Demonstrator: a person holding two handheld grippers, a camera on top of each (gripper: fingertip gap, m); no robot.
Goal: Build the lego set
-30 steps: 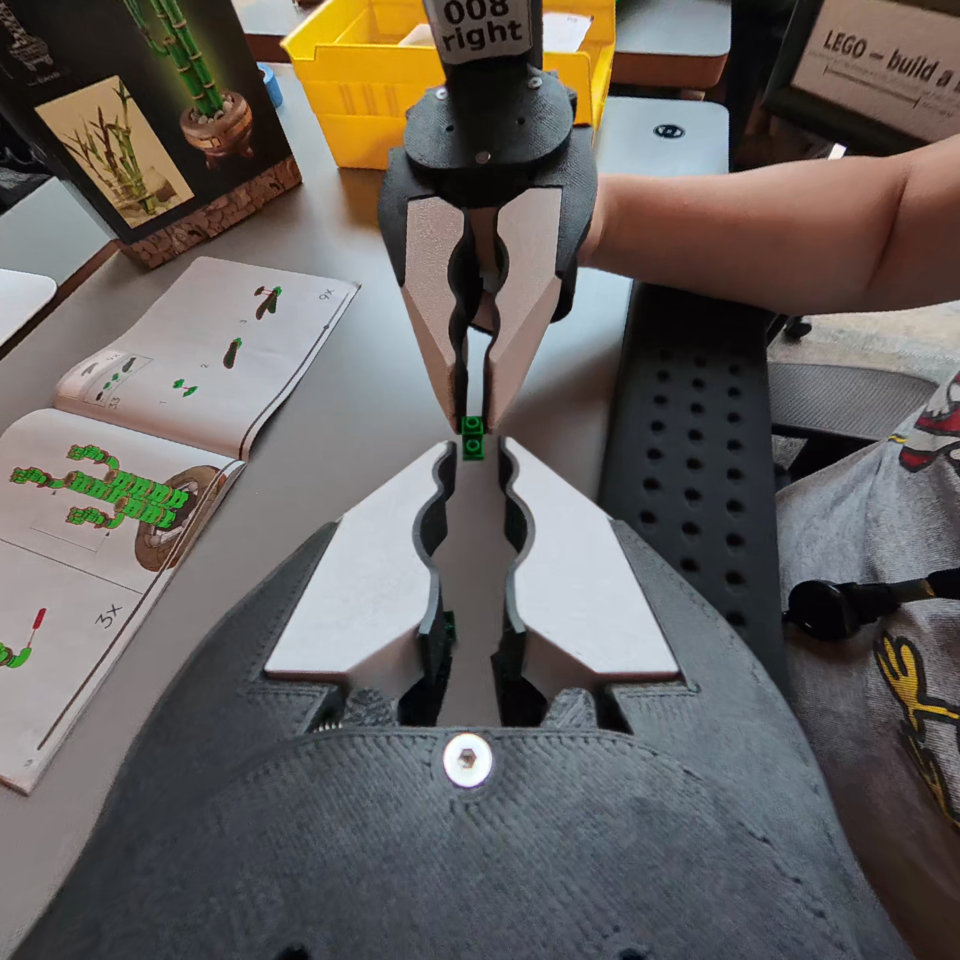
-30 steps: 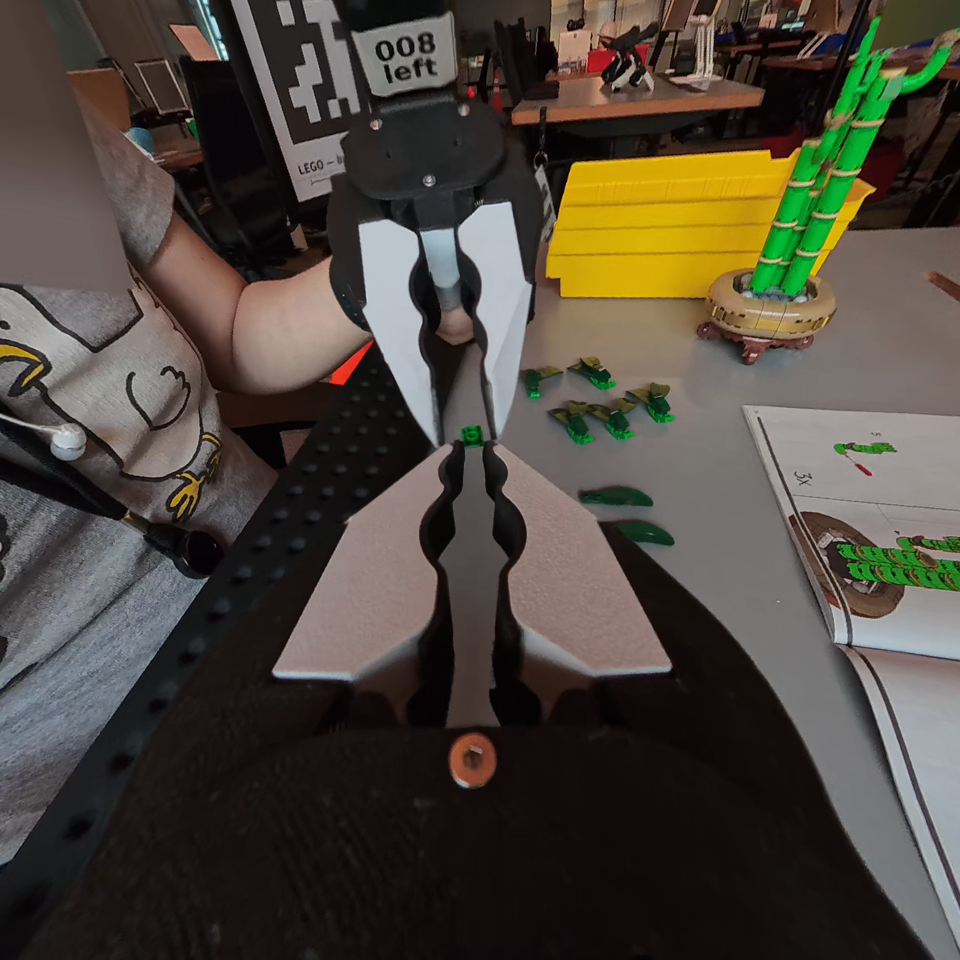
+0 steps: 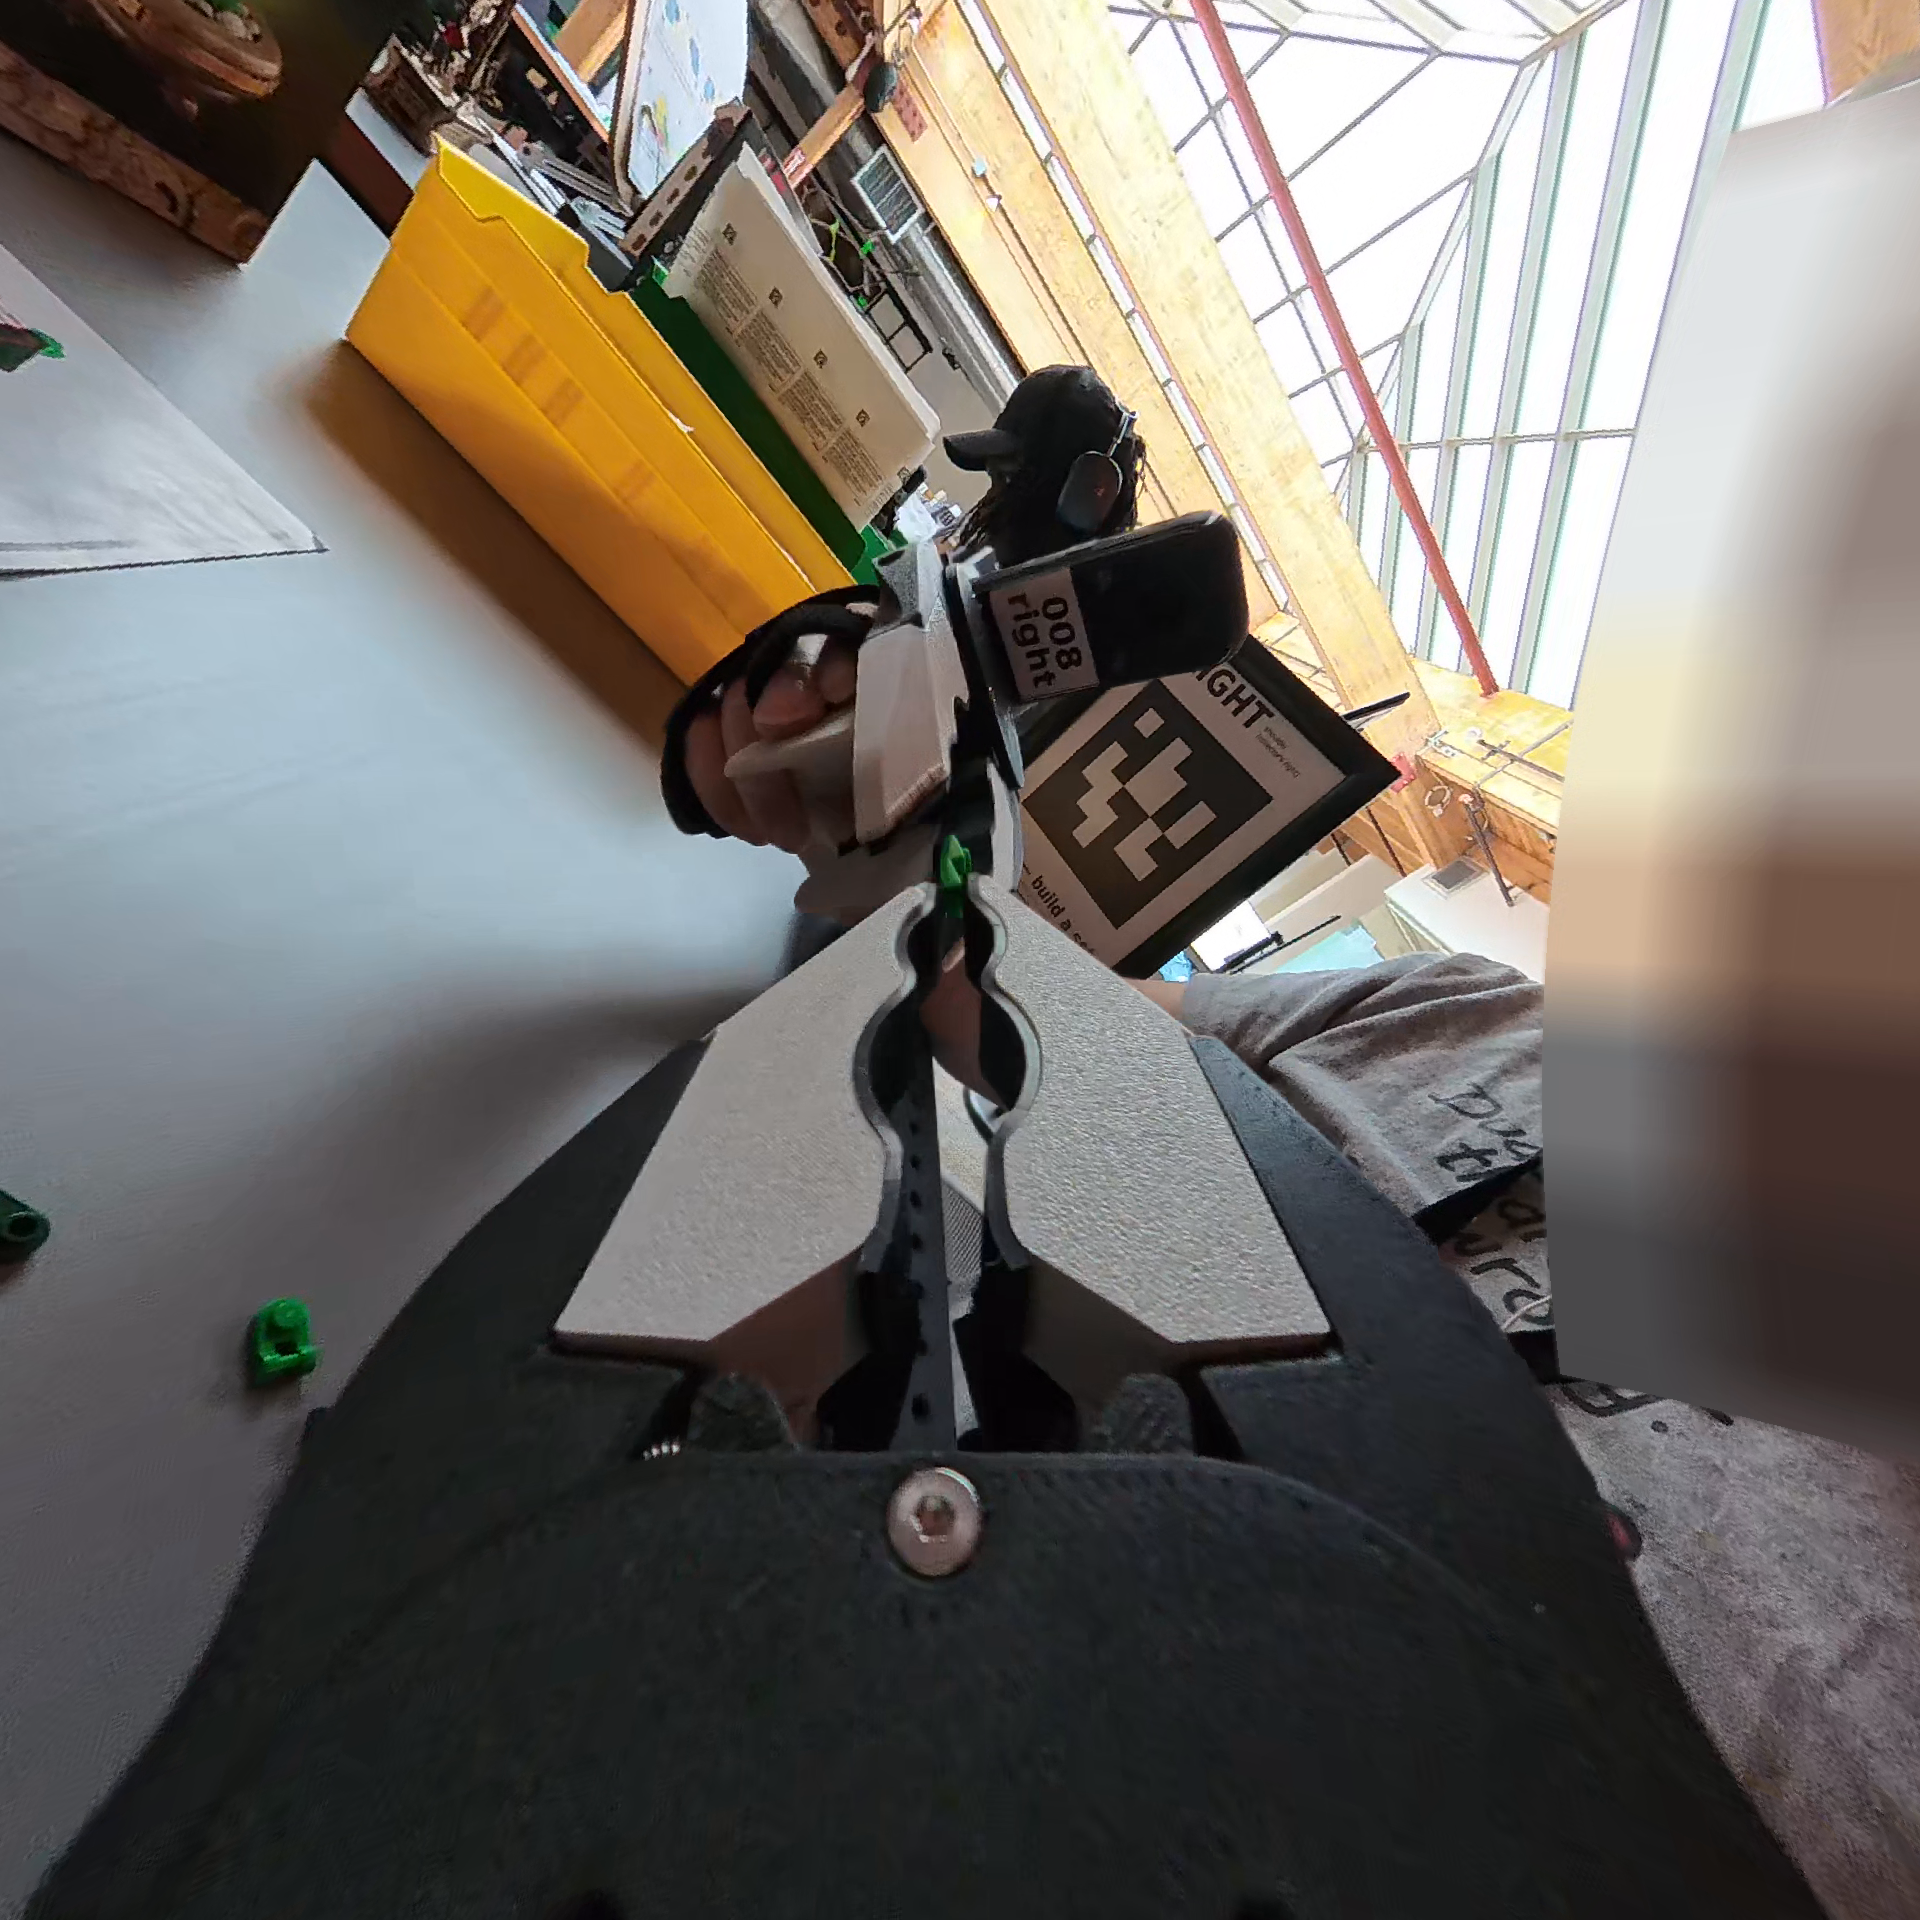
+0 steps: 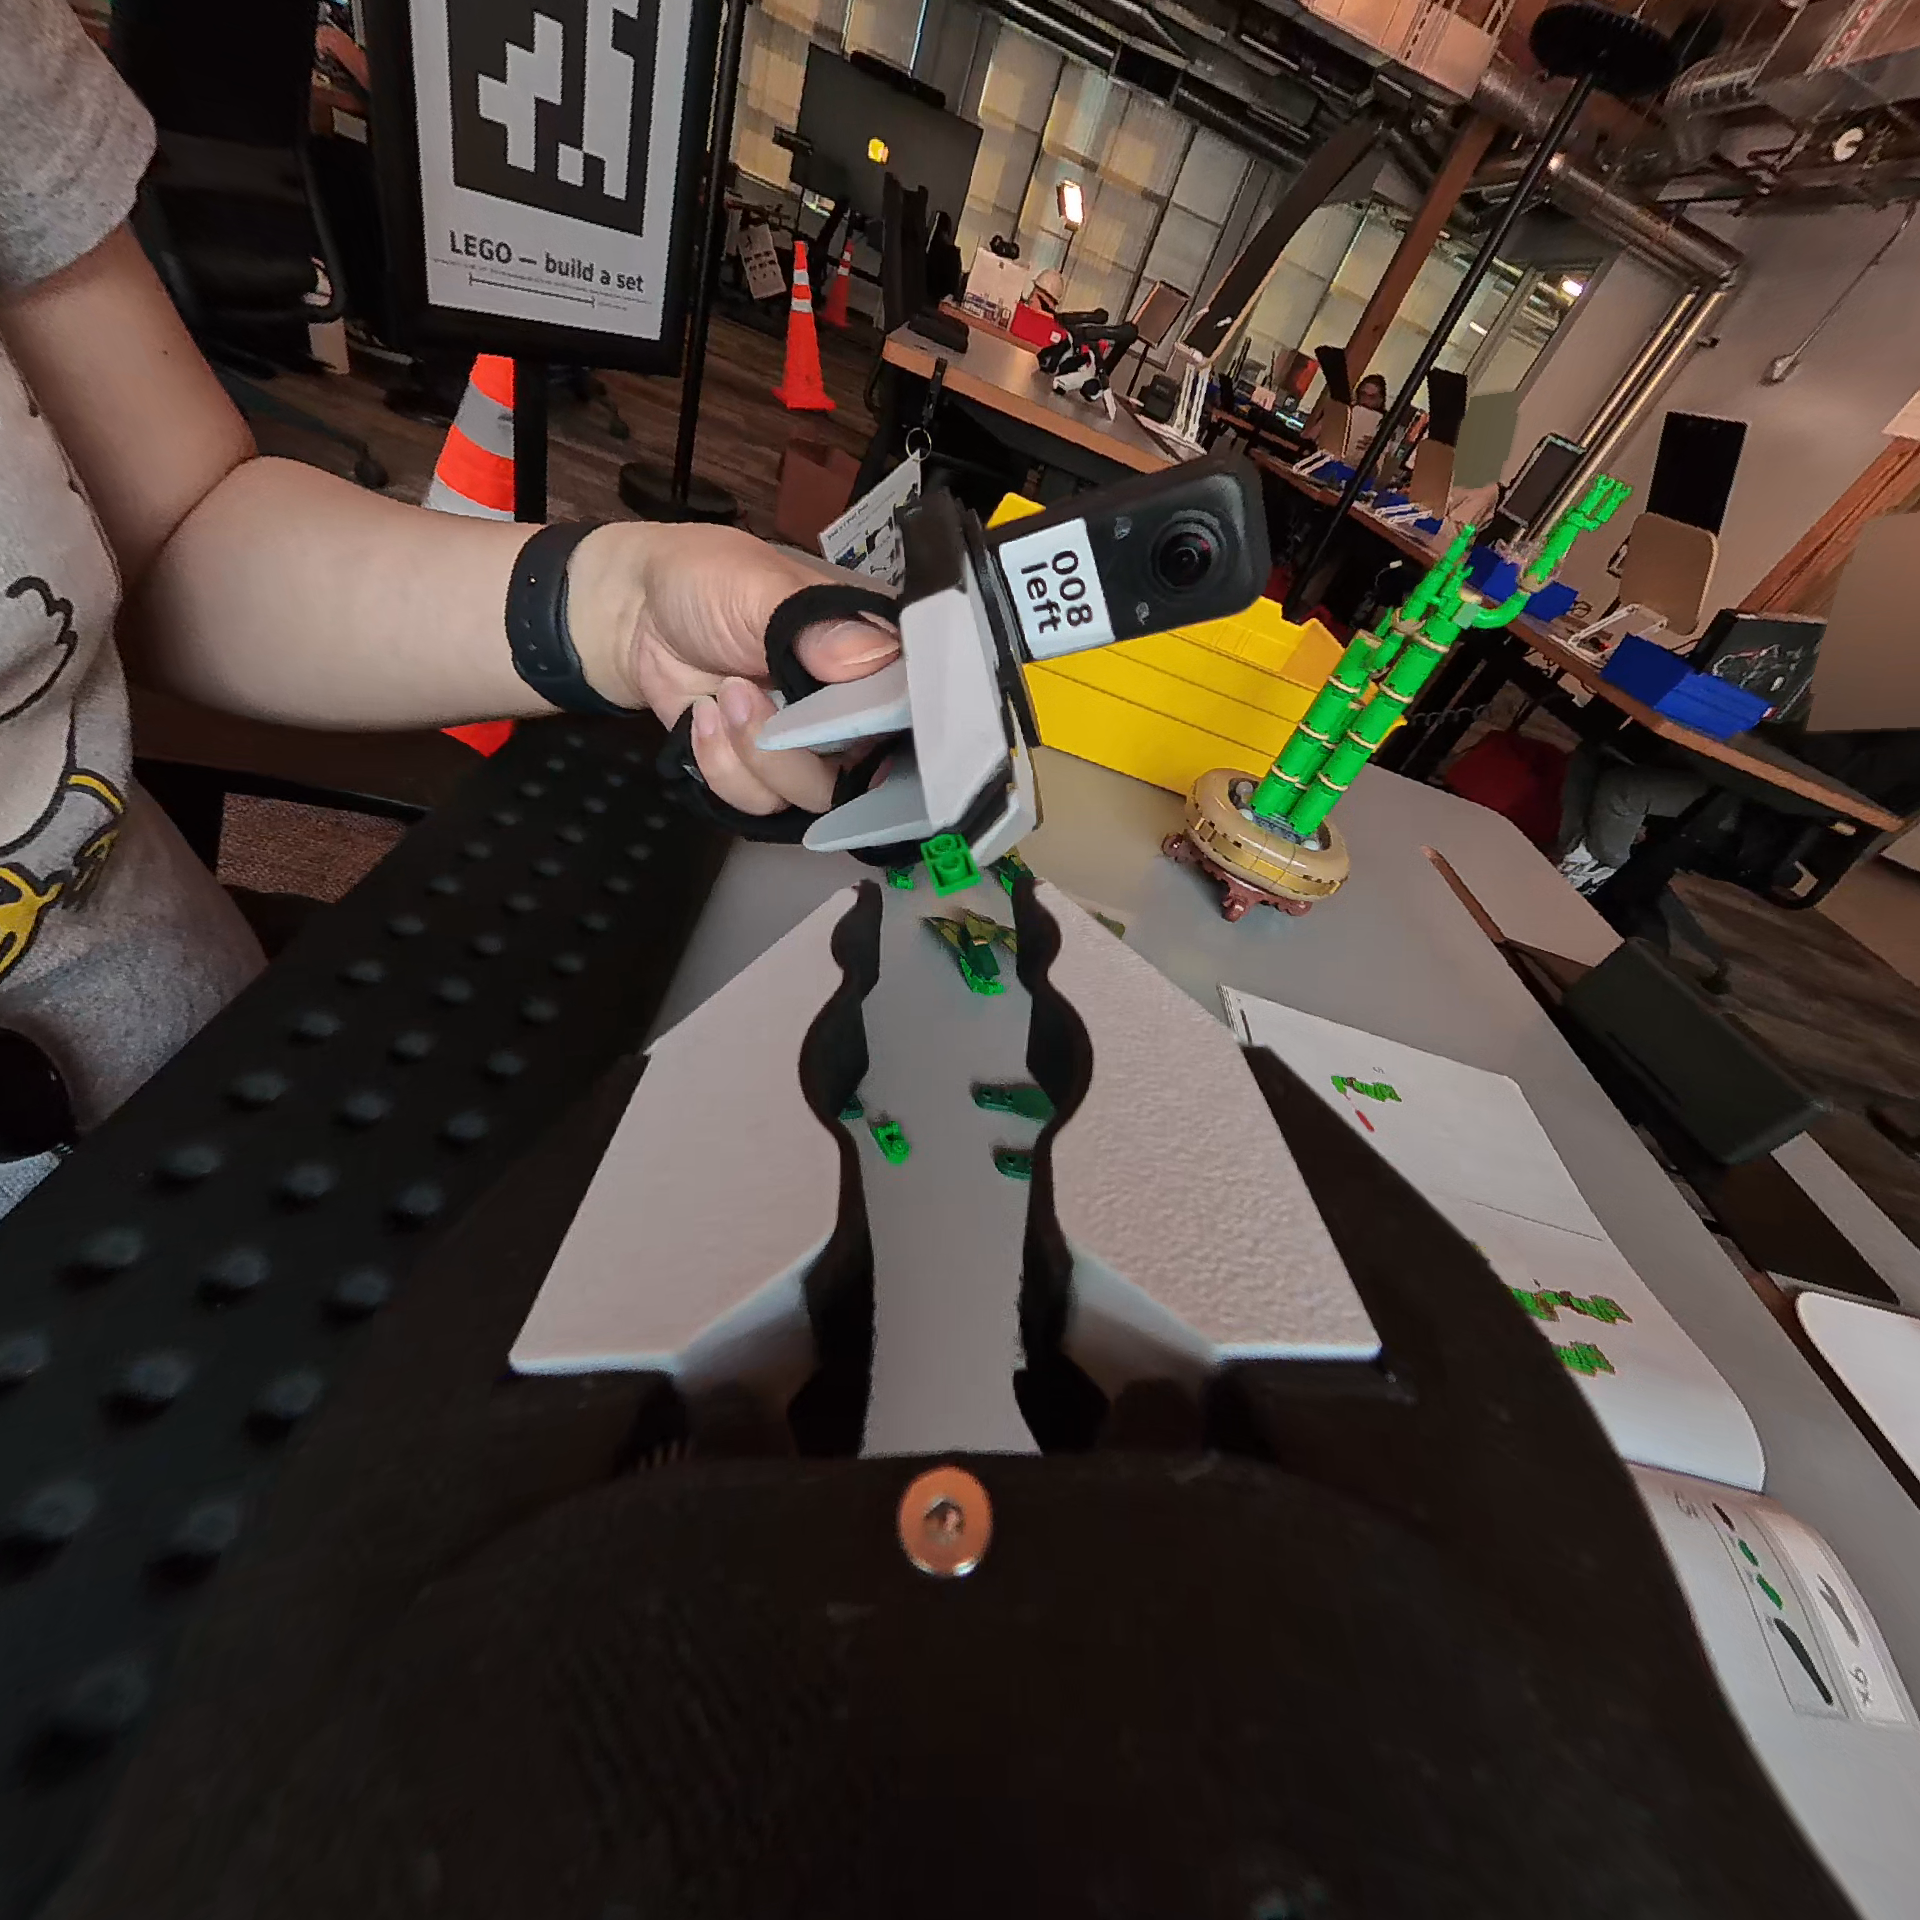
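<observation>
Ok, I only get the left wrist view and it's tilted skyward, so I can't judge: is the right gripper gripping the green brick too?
Observer: No. The right gripper is open; only the left gripper holds the brick.
Operator: Anything below it?
Observer: Small green pieces lie on the table between its fingers.
Operator: And the bamboo model?
Observer: The model stands upright on the table, right of the left gripper, before the yellow bin.

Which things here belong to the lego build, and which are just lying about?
Job: green brick, clamped in left gripper; open right gripper; loose green pieces; instruction booklet; bamboo model.
Lying about: yellow bin; traffic cone; marker sign.
</observation>
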